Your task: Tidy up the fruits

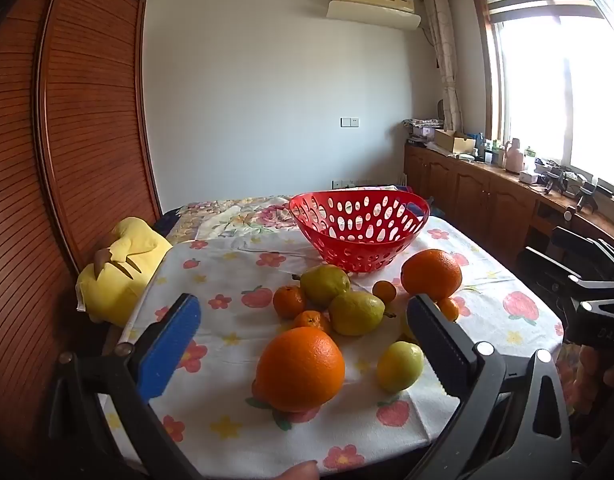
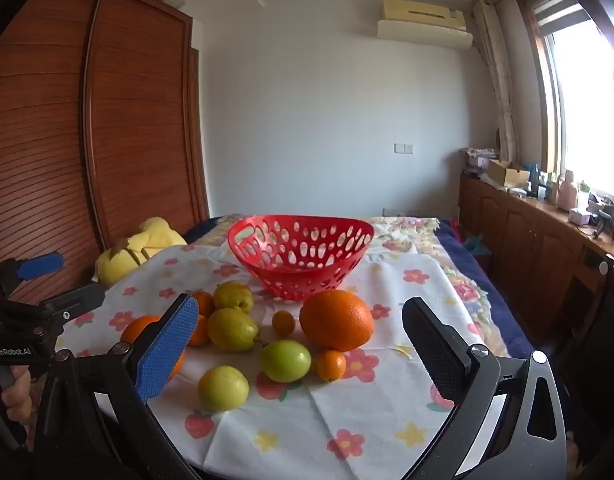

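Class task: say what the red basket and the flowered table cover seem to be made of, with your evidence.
Red basket: probably moulded plastic, glossy, with uniform oval holes and a smooth rim. Table cover: apparently thin printed fabric, matte, showing fold creases and wrinkles.

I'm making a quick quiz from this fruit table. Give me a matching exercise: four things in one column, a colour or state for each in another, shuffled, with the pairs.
Things:
1. basket
2. stuffed toy
3. left gripper
4. big orange nearest the basket

Descriptions:
A. open, holding nothing
B. red, with no fruit in it
C. yellow, at the table's edge
D. lying on the flowered cloth

Pairs: 1-B, 2-C, 3-A, 4-D
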The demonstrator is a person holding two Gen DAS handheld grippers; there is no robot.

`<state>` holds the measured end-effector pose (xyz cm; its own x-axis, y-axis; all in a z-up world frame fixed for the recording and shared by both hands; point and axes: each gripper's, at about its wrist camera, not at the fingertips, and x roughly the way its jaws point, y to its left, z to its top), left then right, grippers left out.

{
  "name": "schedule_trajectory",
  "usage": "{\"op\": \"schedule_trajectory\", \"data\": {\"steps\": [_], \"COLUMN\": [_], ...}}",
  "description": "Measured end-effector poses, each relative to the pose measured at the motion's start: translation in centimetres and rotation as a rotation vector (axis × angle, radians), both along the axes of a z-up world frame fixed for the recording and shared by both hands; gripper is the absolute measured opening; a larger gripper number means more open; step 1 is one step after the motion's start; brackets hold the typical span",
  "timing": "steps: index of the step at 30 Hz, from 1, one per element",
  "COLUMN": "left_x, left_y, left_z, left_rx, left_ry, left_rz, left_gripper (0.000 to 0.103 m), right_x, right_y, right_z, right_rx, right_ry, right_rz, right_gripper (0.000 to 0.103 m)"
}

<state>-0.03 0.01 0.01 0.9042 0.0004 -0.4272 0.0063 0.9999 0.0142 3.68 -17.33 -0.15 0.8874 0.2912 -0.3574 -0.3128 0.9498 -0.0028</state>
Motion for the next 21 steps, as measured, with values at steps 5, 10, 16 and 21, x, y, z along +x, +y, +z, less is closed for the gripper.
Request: {"op": "schedule_trajectory", "data": {"steps": [5, 10, 16, 21], "left_x": [0.0, -0.2, -0.7, -0.8], "left_y": [0.2, 0.2, -0.1, 0.0], "left_z": [0.2, 0.4, 1.2, 1.4], "left_rx": [-0.01, -0.009, -0.002, -0.004], "left_ry": [0.002, -0.007, -0.014, -0.021], "left_rz": [-0.005, -0.008, -0.011, -0.011], "left_gripper": [0.103, 0.103, 0.103, 0.103], "right_x": [0.0, -0.1, -0.1, -0.2], "right_y": [0.0, 0.0, 0.1, 0.1], "right_z": [0.0, 0.0, 0.0, 0.0], "right_rx": [0.006, 0.006, 0.007, 0.006], "right_ry": [0.005, 0.002, 0.0, -0.001], "right_rz": [0.0, -0.001, -0.002, -0.001], "right_gripper": [0.103, 0.103, 0.103, 0.103]}}
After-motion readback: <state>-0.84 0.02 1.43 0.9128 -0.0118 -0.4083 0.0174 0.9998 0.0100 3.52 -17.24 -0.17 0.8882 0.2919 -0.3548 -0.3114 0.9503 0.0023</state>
